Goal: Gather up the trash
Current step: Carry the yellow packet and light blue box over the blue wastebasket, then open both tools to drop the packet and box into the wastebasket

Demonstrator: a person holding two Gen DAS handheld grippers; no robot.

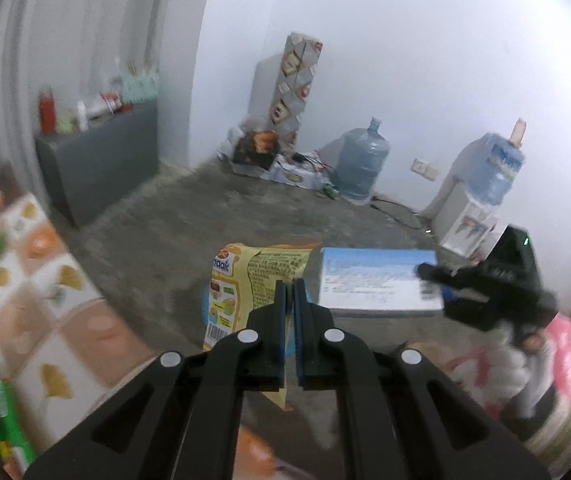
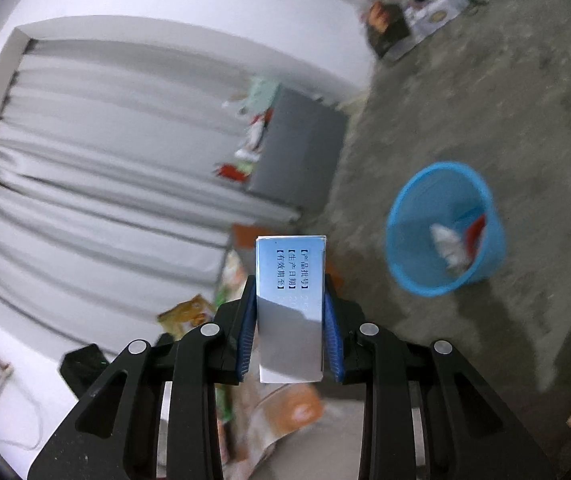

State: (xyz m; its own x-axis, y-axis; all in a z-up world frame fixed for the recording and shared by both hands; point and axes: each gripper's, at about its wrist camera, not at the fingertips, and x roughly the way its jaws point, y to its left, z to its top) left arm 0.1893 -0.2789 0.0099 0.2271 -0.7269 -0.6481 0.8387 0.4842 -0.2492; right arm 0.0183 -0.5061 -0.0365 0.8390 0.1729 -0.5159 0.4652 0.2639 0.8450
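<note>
My left gripper is angled down at the floor, clamped tight on a yellow snack wrapper. My right gripper also tilts down, squeezing a blue-and-white carton, with the blue mesh wastebasket on the floor nearby.

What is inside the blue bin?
Inside the blue bin lies crumpled white paper and something red. The near wall hides part of the bottom, so anything lying there is unseen.
</note>
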